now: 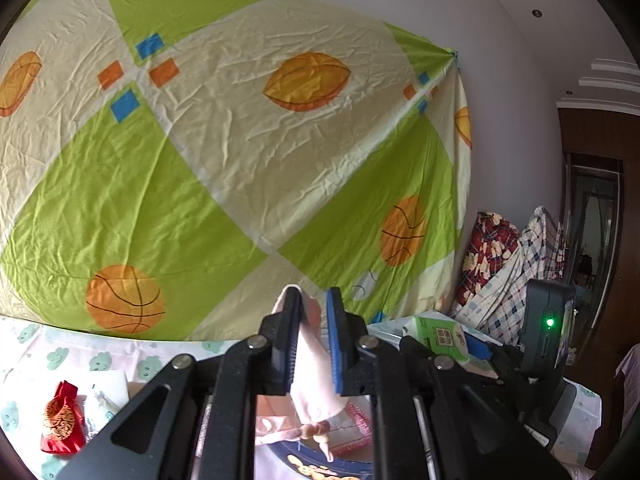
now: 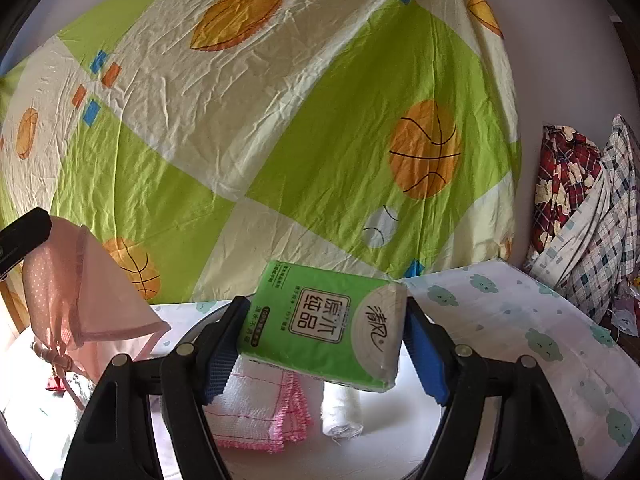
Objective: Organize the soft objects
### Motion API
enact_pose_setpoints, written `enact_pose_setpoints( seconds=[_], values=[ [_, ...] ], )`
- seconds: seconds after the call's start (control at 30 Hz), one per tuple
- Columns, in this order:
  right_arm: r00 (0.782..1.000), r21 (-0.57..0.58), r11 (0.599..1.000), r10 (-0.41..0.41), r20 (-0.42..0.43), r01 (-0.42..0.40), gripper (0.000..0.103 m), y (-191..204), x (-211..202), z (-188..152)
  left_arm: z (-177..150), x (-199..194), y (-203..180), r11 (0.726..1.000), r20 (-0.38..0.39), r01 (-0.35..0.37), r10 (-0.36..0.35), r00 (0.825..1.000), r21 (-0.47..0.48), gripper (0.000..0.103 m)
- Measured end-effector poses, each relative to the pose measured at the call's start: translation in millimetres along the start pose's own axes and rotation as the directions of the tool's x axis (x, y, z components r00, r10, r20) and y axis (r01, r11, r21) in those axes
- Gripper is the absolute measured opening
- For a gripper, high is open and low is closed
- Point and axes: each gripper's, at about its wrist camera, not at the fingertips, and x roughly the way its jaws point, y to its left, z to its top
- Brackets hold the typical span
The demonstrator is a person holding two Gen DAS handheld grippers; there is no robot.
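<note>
My left gripper [image 1: 314, 296] is shut on a pink dotted cloth [image 1: 316, 364], which hangs down between the blue pads. The right wrist view shows the same pink cloth [image 2: 84, 292] dangling at the left, above the table. My right gripper [image 2: 324, 308] is shut on a green tissue pack [image 2: 320, 332], gripped across its width and held above the table. That green pack [image 1: 440, 340] also shows in the left wrist view, to the right of my left gripper. Beneath both grippers lie a white cloth with pink edging [image 2: 260, 412] and a white roll [image 2: 342, 412].
A round dark blue tin [image 1: 320, 468] lies under the left gripper. A red pouch [image 1: 60, 420] sits at the left on the cloud-print table cover [image 2: 520, 320]. A green and cream ball-print sheet [image 2: 280, 120] hangs behind. Plaid bedding [image 2: 580, 220] is piled at the right.
</note>
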Motion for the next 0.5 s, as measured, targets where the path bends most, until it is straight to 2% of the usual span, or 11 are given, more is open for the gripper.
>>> enact_pose_setpoints(
  seconds=[0.5],
  values=[
    [0.994,-0.004,0.994,-0.111,-0.020,0.111,0.076,-54.9,21.3,6.2,-10.6,50.7,-38.4,0.996,-0.050,0.084,-0.084,0.995,0.003,0.011]
  ],
)
